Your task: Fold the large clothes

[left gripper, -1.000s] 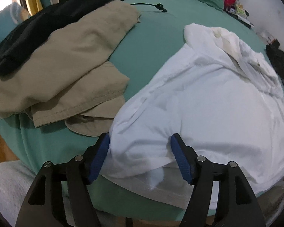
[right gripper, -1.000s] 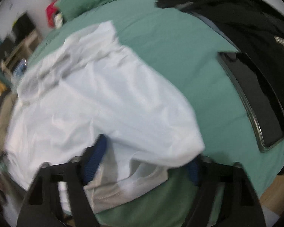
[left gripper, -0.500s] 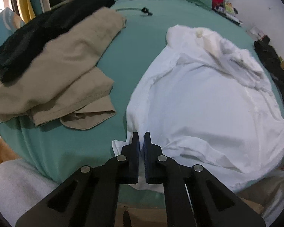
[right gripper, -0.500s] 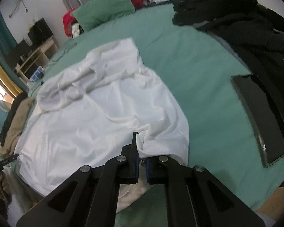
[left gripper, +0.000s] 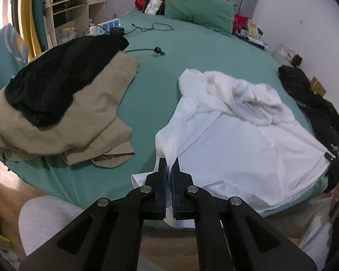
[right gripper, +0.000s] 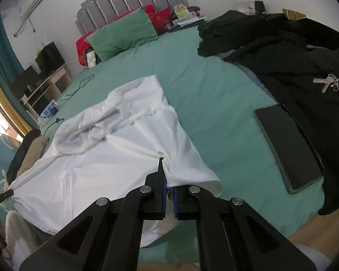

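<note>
A large white shirt (left gripper: 237,144) lies spread on the green bed (left gripper: 160,85), its collar end bunched toward the pillows. My left gripper (left gripper: 169,164) is shut on the shirt's near left hem, with the cloth pulled up into a taut ridge. My right gripper (right gripper: 166,169) is shut on the near right part of the white shirt (right gripper: 115,158), fabric pinched between its blue pads. The right gripper also shows at the right edge of the left wrist view (left gripper: 330,158), and the left gripper at the left edge of the right wrist view (right gripper: 4,195), each pulling a corner taut.
Folded beige trousers (left gripper: 63,122) with a black garment (left gripper: 56,76) on top lie left of the shirt. Black clothes (right gripper: 293,52), keys (right gripper: 325,82) and a dark tablet (right gripper: 287,149) lie on the right. Cables (left gripper: 147,27) and a green pillow (left gripper: 198,11) are farther back.
Both grippers went from open around the shirt's near edge to shut on it, then rose, lifting the hem and pulling the cloth taut between them.
</note>
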